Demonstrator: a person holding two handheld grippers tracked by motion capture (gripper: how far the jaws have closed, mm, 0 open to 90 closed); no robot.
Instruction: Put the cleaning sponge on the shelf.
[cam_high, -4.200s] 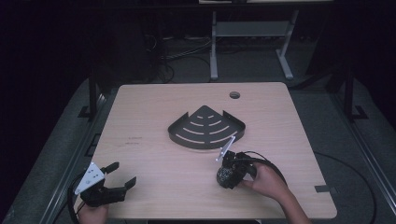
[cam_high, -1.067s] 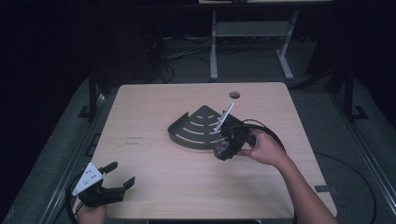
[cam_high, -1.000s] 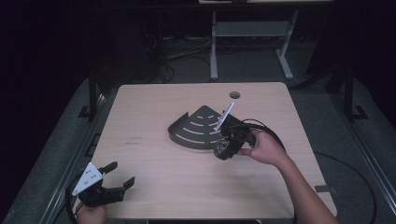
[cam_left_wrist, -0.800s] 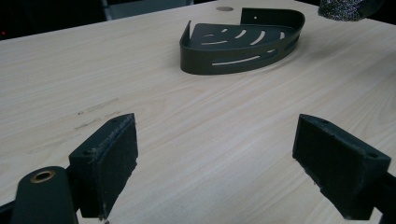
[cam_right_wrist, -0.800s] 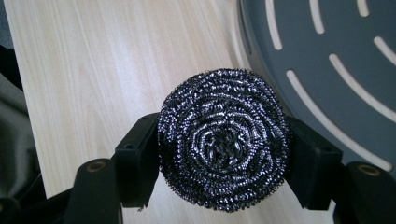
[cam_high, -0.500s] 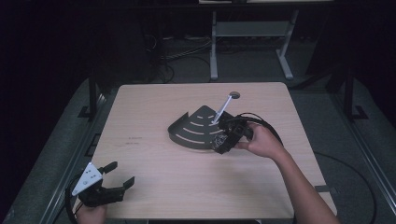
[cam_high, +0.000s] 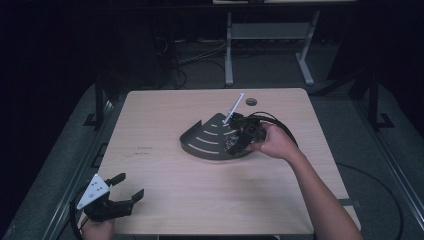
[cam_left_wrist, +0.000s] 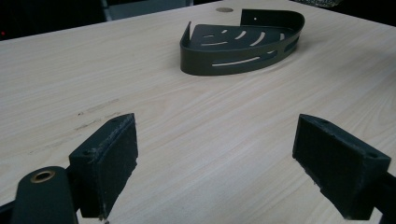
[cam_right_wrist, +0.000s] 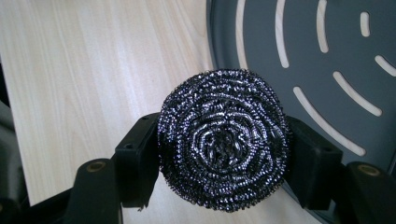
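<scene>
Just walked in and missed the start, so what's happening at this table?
A person works two handheld grippers at a wooden table. The right gripper has its jaws clamped on a round steel-wool scouring pad and holds it at the edge of a dark slotted corner caddy, not yet set down inside. A white handle sticks up from that gripper. The left gripper rests near the table's front corner, jaws open and holding nothing.

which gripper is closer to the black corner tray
Right. The right gripper, shut on a steel scourer, is over the tray's edge. The left gripper sits open at the table's near left corner, well apart from the tray.
</scene>
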